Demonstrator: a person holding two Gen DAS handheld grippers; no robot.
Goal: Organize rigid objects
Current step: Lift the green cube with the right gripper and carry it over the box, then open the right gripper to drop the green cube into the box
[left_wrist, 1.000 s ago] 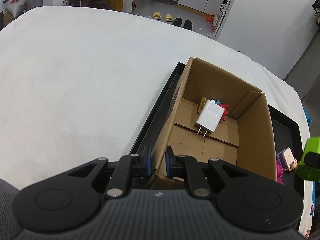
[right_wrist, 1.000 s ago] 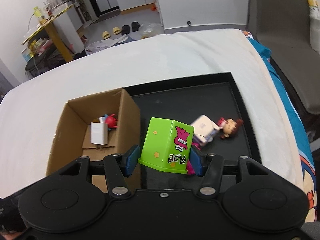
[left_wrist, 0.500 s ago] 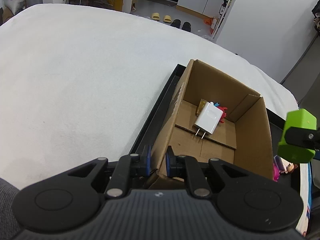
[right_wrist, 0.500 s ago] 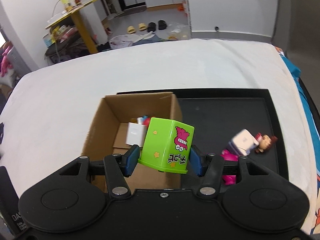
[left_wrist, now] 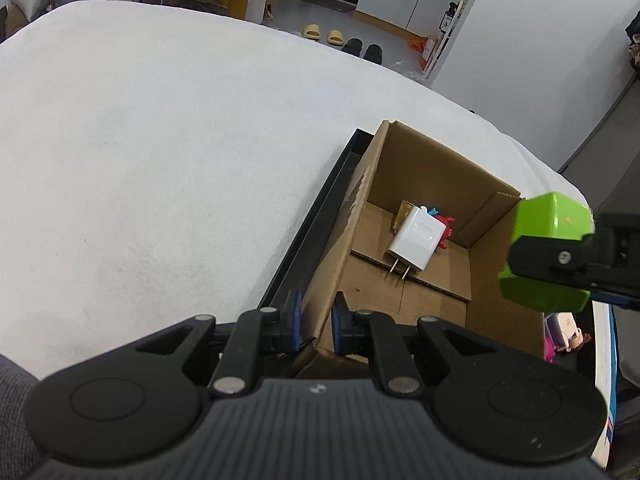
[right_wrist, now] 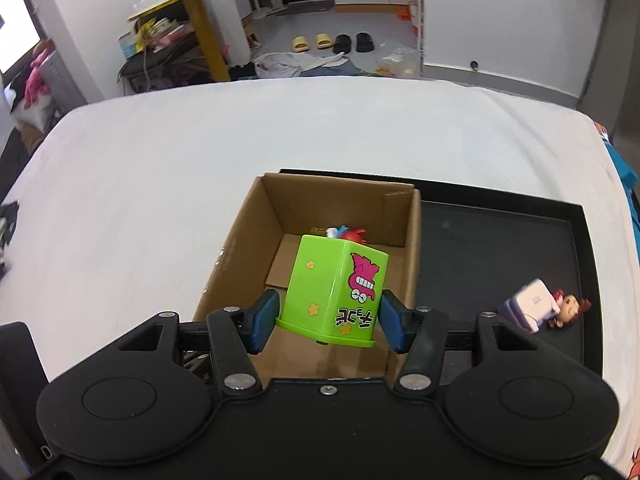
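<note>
— Progress: the right gripper, clamping the green cup, is now hanging over the cardboard box; a second ago it was over the black tray.
— And the left gripper?
— Pinching the box's near wall, steadying it. Behind the cup, the white charger is mostly hiding a red toy, possibly a figurine.

White walls, grey floor, yellow-legged table, 4 slippers.
</note>
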